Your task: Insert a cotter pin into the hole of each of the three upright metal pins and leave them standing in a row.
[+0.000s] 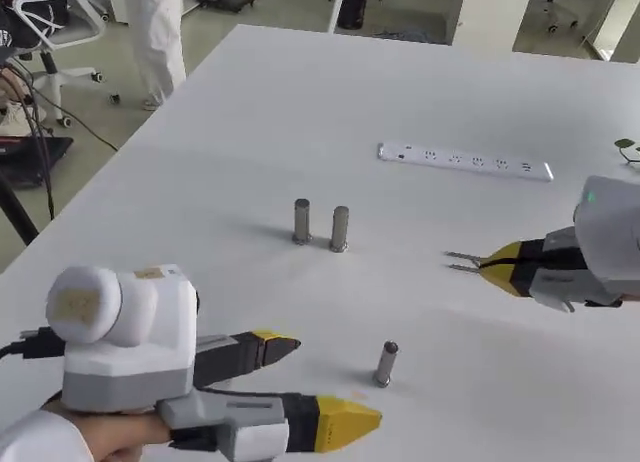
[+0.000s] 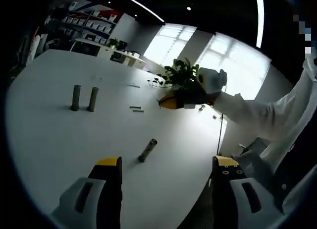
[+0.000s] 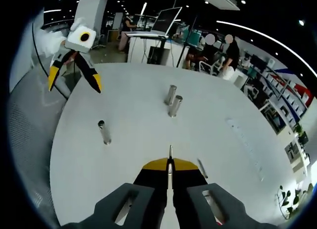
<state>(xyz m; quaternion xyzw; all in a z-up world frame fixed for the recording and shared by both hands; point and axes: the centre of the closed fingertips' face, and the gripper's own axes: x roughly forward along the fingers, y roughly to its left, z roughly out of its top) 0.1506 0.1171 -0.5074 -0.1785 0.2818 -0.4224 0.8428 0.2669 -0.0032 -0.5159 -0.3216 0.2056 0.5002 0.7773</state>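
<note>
Two grey metal pins (image 1: 302, 222) (image 1: 340, 229) stand upright side by side mid-table, also in the right gripper view (image 3: 173, 101). A third metal pin (image 1: 386, 364) stands alone nearer me, just right of my left gripper (image 1: 330, 382). That gripper is open with nothing between its jaws (image 2: 167, 162). My right gripper (image 1: 492, 263) is shut on a thin cotter pin (image 1: 463, 255), which sticks out from the jaw tips (image 3: 170, 153) toward the pair. A second cotter pin (image 3: 202, 168) lies on the table beside it.
A white power strip (image 1: 465, 160) lies at the far right of the white table (image 1: 250, 112). A plant leaf (image 1: 628, 147) shows at the right edge. A person in white (image 1: 160, 32) and an office chair (image 1: 60, 22) stand beyond the table's left side.
</note>
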